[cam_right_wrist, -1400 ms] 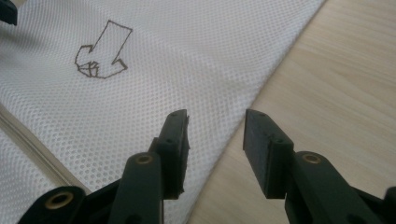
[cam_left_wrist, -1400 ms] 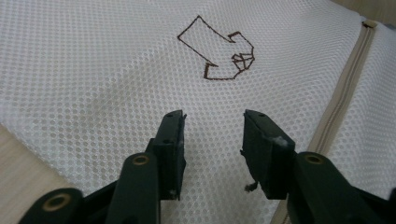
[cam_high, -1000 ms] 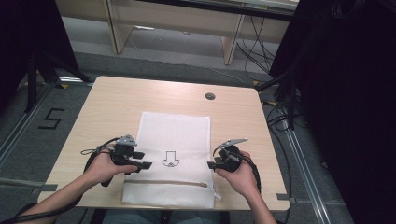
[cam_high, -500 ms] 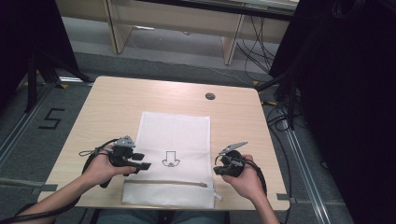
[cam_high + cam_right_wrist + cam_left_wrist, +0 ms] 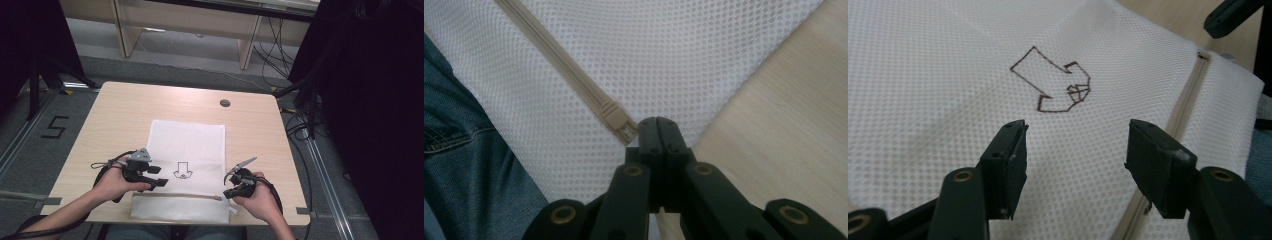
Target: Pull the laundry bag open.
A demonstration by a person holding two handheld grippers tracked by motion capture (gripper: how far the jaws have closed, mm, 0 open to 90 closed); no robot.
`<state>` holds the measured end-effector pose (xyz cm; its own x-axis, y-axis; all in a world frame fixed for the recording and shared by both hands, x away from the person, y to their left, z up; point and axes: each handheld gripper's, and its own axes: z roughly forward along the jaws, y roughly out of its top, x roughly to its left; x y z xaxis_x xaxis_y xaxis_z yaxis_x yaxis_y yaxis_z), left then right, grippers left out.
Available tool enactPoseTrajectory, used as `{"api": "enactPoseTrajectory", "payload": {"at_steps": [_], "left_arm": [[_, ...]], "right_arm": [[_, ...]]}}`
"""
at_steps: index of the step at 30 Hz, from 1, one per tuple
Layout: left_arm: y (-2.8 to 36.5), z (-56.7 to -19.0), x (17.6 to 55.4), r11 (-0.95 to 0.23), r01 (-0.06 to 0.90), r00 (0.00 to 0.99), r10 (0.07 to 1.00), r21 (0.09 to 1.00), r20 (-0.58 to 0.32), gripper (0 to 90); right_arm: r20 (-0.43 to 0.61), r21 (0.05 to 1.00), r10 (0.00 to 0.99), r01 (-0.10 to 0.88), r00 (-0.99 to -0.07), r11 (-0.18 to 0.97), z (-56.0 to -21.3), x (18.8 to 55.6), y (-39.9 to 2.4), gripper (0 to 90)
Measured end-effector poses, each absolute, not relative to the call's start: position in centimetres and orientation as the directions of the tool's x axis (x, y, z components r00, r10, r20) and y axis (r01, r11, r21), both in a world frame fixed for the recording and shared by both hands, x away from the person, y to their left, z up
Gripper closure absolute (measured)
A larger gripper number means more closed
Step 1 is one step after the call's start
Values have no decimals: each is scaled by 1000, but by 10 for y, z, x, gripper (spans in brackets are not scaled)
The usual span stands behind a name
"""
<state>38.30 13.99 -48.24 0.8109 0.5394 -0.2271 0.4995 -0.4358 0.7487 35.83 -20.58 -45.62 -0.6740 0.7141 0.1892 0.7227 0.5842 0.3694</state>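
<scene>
A white mesh bag lies flat on the wooden table, with a drawn arrow in its middle and a beige zipper along its near edge. My left gripper hovers over the bag's left part, just short of the arrow. It is open; its jaws have just been opening and only mesh lies below the gap. My right gripper is at the zipper's right end. Its jaws are shut right against the zipper slider, and the pull tab is hidden between the pads.
A round cable hole sits near the table's far edge. The bag's near edge hangs over the table front above the person's jeans. Bare wood lies right of the bag. Desk legs and cables stand on the floor beyond.
My right hand has drifted nearer the table's front edge, down to the zipper's right end. The left hand has stayed over the bag.
</scene>
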Motion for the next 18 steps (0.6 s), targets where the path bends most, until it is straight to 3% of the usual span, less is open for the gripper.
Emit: {"api": "enactPoseTrajectory", "payload": {"at_steps": [11,18], "left_arm": [[96,-477,379,-530,423,880,435,735,-192,449],[61,-475,377,-578,369,915,363,728,-176,495]], "right_arm": [[175,302,693,708,-700,638,-477,362,-196,900],[203,289,718,741,-666,606,-479,363,-197,900]]}}
